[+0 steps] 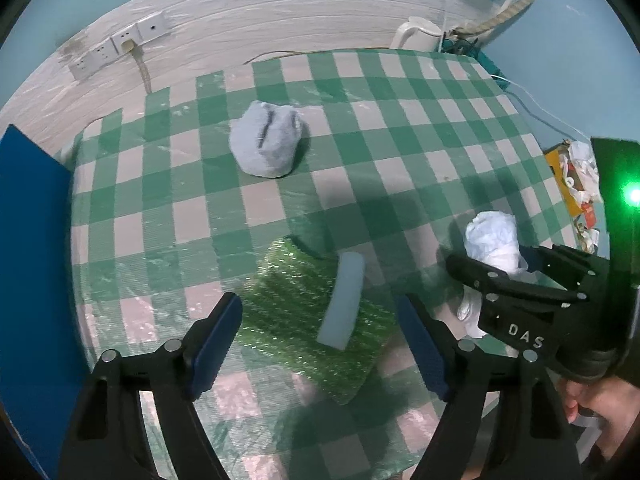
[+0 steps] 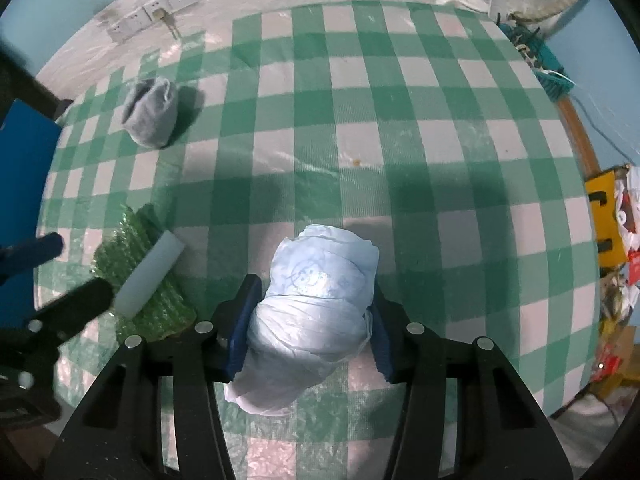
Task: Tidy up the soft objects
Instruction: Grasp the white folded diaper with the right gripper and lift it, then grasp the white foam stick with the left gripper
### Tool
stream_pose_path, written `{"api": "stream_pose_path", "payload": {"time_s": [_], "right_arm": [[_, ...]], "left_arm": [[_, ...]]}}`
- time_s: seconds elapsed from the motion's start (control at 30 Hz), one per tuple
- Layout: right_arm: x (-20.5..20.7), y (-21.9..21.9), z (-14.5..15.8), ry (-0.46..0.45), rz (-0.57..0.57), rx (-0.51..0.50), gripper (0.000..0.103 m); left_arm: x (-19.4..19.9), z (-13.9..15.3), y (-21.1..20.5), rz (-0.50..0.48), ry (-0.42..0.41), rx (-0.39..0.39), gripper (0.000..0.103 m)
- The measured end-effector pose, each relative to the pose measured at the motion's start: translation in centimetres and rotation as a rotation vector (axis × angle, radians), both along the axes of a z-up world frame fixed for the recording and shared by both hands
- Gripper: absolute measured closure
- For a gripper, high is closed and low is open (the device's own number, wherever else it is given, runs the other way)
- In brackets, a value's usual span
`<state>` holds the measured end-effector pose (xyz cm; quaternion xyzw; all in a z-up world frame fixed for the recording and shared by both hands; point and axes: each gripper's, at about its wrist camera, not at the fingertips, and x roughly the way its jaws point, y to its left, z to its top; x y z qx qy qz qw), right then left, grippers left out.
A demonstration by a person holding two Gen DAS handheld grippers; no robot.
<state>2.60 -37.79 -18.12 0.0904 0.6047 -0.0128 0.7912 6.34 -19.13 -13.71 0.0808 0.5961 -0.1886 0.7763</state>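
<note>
Right gripper [image 2: 312, 332]: I have its pads pressed on the pale bundle [image 2: 316, 304], which rests on the checked cloth [image 2: 400, 120].
Left gripper [image 1: 320, 344]: jaws apart, straddling the green pad [image 1: 296, 312]; nothing gripped.
Risk: I judge the slick wrap may slide out if I lift; the white strip [image 1: 344, 304] lying on the pad could roll off.
Count: one bundle, one pad, one strip, one grey sock [image 1: 266, 140].

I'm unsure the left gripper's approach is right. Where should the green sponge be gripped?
Across its two long edges, from above. The green sponge lies flat on the checked cloth, and the left gripper already straddles it, pads clear. The white foam strip on top may slip.
</note>
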Motion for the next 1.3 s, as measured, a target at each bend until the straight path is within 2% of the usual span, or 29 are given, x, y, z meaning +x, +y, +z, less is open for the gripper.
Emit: {"api": "stream_pose_path", "payload": {"time_s": [0.1, 0.23, 0.33, 0.4, 0.53, 0.6, 0.8, 1.13, 1.3], "right_arm": [[-0.2, -0.7, 0.4, -0.004, -0.009, 0.011, 0.054], [-0.8, -1.7, 0.6, -0.003, -0.026, 0.021, 0.054], [-1.1, -1.9, 0.7, -0.008, -0.036, 0.032, 0.053], [-1.1, -2.0, 1.1, -0.015, -0.039, 0.037, 0.053], [-0.9, -1.9, 1.6, -0.028, -0.039, 0.056, 0.053], [-0.9, -1.9, 1.8, -0.034, -0.043, 0.064, 0.053], [-0.8, -1.7, 2.1, -0.040, -0.031, 0.078, 0.053], [-0.8, -0.9, 3.0, -0.063, -0.004, 0.095, 0.053], [-0.9, -0.5, 4.0, -0.086, 0.013, 0.099, 0.053]], "left_arm": [[-0.1, -0.2, -0.5, -0.014, 0.002, -0.015, 0.037], [-0.3, -0.9, -1.1, -0.030, 0.014, -0.004, 0.044], [-0.2, -1.7, -1.4, -0.036, 0.043, -0.020, 0.055], [-0.2, -2.4, -1.5, -0.036, 0.067, -0.028, 0.067], [-0.3, -3.2, -2.0, -0.049, 0.095, -0.033, 0.075], [-0.4, -3.5, -2.2, -0.058, 0.101, -0.030, 0.084], [-0.7, -3.8, -2.5, -0.070, 0.092, -0.026, 0.089], [-1.1, -1.7, -1.5, -0.065, 0.050, -0.062, 0.089], [-1.3, -0.4, -1.1, -0.053, 0.015, -0.056, 0.089]]}}
